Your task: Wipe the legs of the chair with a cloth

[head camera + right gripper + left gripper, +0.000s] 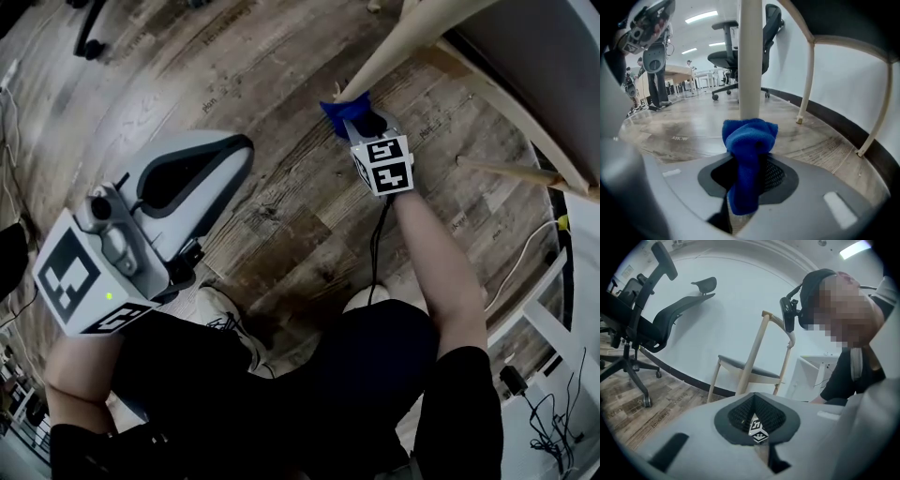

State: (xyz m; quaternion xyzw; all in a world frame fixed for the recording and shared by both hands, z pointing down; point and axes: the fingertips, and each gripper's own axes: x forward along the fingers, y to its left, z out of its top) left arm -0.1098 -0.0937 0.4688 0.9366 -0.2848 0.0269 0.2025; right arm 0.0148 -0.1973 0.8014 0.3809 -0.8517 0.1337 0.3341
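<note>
Right gripper [354, 117] reaching forward and down to a pale wooden chair leg [398, 47], jaws clamped on a blue cloth [749, 140]. Cloth pinched in a thick fold between the jaws, upper end bunched out past the tips and pressed against the front of the leg, lower end hanging down into the slot between the jaws. Leg round and light, rising straight up out of the right gripper view behind the cloth. Two more slender legs [809, 79] of the same chair [754, 373] off to the right, feet on the wood-plank floor [281, 225], a curved rail joining them above. Grey seat [544, 66] overhead at the top right of the head view. Left gripper [230, 155] held well apart on the left, closer to the body, raised off the floor and pointed toward the chair; jaws together, nothing between them. Through the opening at its tips, the marker cube [758, 430] of the right gripper just visible. Black office chairs [642, 329] on the floor beyond, near a white wall.
</note>
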